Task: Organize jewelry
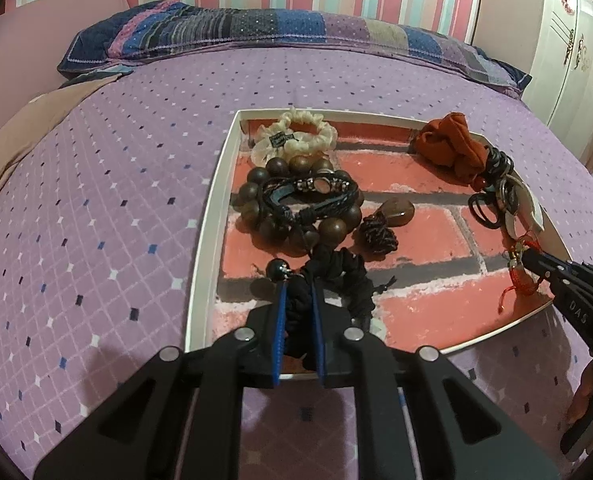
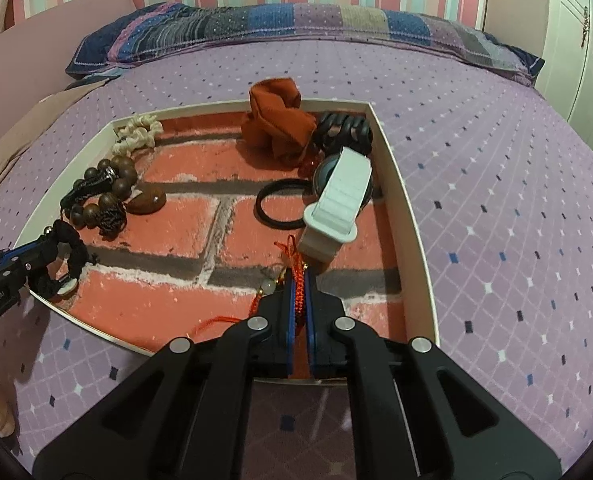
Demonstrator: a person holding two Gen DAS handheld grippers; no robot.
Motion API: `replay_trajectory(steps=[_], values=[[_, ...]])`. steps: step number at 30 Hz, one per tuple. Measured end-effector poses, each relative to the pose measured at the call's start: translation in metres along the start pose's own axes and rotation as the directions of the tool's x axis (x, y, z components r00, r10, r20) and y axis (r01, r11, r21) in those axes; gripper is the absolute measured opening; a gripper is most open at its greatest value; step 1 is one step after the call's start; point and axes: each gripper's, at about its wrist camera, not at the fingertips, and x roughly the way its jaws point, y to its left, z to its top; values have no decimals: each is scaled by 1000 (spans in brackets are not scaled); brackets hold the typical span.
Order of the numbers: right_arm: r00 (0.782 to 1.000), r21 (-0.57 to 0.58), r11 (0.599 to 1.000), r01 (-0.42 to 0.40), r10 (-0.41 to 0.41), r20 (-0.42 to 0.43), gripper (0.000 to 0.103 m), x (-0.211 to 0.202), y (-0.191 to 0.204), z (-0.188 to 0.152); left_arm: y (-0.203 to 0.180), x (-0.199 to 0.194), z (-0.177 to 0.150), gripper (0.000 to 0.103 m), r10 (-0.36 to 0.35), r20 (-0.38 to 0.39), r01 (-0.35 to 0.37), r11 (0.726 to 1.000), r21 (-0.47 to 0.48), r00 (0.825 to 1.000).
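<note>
A white-rimmed tray (image 1: 210, 216) with a brick-pattern floor lies on the bed. My left gripper (image 1: 298, 286) is shut on a black braided bracelet (image 1: 344, 276) at the tray's near left; it also shows in the right wrist view (image 2: 72, 246). My right gripper (image 2: 299, 280) is shut on a red cord charm (image 2: 296, 268) with a pale bead, at the tray's near right; the charm also shows in the left wrist view (image 1: 524, 264). A wooden bead bracelet (image 1: 256, 200), a black leather band (image 1: 316, 190), a cream scrunchie (image 1: 296, 134) and a rust-red scrunchie (image 1: 452, 144) lie in the tray.
A white ring holder (image 2: 338, 200), a black hair tie (image 2: 282, 208), a black claw clip (image 2: 344, 128) and a brown stone pendant (image 2: 146, 198) lie in the tray (image 2: 400, 184). Purple dotted bedspread (image 1: 96, 200) surrounds it. A patchwork pillow (image 1: 216, 28) lies behind. A white wardrobe (image 1: 576, 52) stands right.
</note>
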Motion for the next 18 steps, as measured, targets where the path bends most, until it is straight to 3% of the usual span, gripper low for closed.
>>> replay_trajectory(steps=[3,6,8,10,11,14,18], values=[[1000,0,1000,-7,7,-2,6,0,0,1,0,-3,-1,17,2,0,-2,1000,0,1000],[1000,-13,1000,-8,8,-3,15,-3,1,1,-2,-12,-1,44,9,23,-10,1000,4,1000],[1000,-13,1000,-7,7,6,32,-6,1,2,-4,-20,0,47,13,38,-14,1000,14,999],[1000,-19,1000,-11,11,13,36,-11,2,2,-6,-28,1,47,8,42,-9,1000,20,999],[1000,-23,1000,-6,6,18,43,-13,3,3,-6,-32,1,48,8,46,-9,1000,21,999],[999,-33,999,0,2,43,63,-25,5,4,-4,-51,1,66,11,80,-12,1000,16,997],[995,-50,999,12,-7,95,88,-52,7,4,2,-79,-1,79,14,119,-14,1000,-2,993]])
